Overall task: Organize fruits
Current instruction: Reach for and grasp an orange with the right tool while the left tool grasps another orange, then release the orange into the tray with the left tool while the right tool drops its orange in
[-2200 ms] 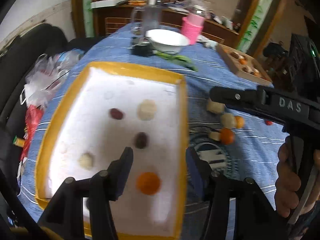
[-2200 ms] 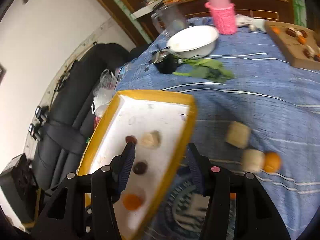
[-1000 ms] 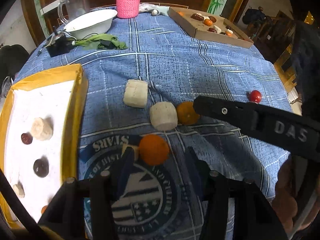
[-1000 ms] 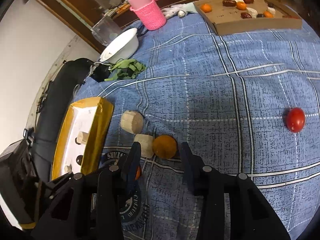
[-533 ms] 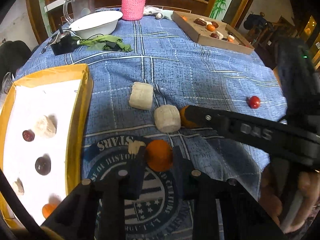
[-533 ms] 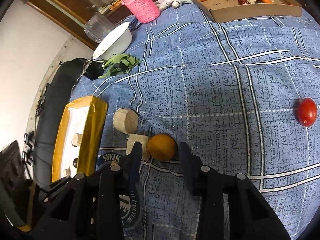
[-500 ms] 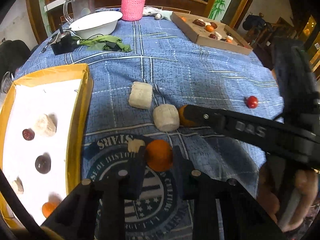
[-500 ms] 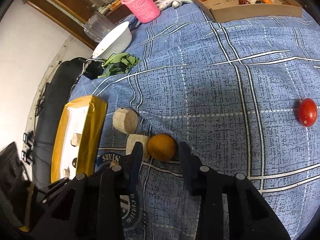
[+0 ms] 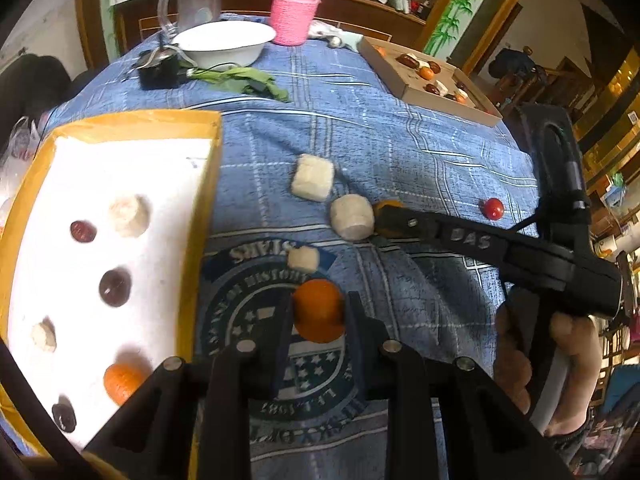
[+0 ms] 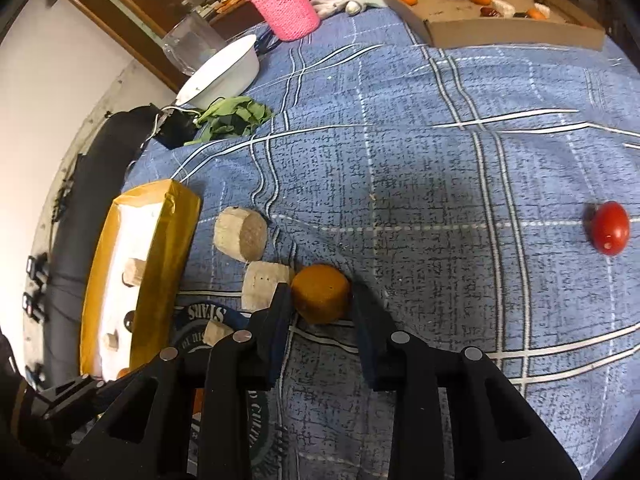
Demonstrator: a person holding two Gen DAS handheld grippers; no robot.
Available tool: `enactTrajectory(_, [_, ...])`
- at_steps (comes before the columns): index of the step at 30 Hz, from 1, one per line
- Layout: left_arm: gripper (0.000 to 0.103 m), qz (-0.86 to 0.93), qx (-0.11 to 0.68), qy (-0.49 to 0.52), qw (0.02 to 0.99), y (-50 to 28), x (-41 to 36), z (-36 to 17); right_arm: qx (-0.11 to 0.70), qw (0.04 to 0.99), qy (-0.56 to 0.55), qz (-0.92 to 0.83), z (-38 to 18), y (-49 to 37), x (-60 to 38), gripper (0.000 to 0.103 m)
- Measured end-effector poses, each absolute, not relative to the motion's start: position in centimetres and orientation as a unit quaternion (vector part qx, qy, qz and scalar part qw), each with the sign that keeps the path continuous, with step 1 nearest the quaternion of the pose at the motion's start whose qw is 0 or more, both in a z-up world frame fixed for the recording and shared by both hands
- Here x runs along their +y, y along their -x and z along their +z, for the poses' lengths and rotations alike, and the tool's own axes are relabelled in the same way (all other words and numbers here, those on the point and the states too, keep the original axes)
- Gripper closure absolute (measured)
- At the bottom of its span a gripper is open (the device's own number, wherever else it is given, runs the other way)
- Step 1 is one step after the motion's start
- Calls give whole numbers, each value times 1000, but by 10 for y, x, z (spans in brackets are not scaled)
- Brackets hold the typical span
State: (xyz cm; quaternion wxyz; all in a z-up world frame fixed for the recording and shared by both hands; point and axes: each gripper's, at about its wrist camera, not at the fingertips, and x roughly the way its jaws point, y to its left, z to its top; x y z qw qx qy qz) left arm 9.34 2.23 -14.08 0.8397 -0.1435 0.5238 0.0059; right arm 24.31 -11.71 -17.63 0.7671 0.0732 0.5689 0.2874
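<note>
In the left wrist view my left gripper (image 9: 316,308) is shut on a bright orange fruit (image 9: 319,310), lifted a little over the printed emblem on the blue cloth. The right wrist view has my right gripper (image 10: 320,298) shut on a darker orange fruit (image 10: 320,298) that rests on the cloth. Beside that fruit lie two pale cylinders (image 10: 262,290) (image 10: 241,233), and a smaller pale piece (image 9: 304,259) sits nearer the emblem. At the left is a yellow-rimmed white tray (image 9: 212,184) with several fruits and pale pieces. A red tomato (image 10: 610,227) lies alone on the right.
At the far side stand a white bowl (image 9: 226,42), a pink knitted basket (image 9: 295,14), a clear jug (image 9: 196,0) and green leaves (image 9: 244,80) by a black device. A cardboard box (image 10: 516,36) with fruits sits at the far right. A hand (image 9: 516,360) holds the right gripper's handle.
Both grippers closed on their orange fruits. The left one then moved up and toward the tray with its fruit, leaving the small pale piece behind. The right one stayed put.
</note>
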Motion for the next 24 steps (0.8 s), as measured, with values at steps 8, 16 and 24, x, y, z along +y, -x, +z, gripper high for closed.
enactTrajectory(8, [75, 15, 507, 175, 844, -62, 54, -122, 533, 792, -71, 288, -147, -230, -125, 75])
enactTrajectory(16, [75, 72, 474, 201, 854, -27, 116, -98, 503, 788, -51, 350, -101, -184, -89, 75])
enactTrajectory(24, [75, 115, 453, 230, 853, -2, 167, -96, 508, 759, -24, 406, -96, -152, -26, 75])
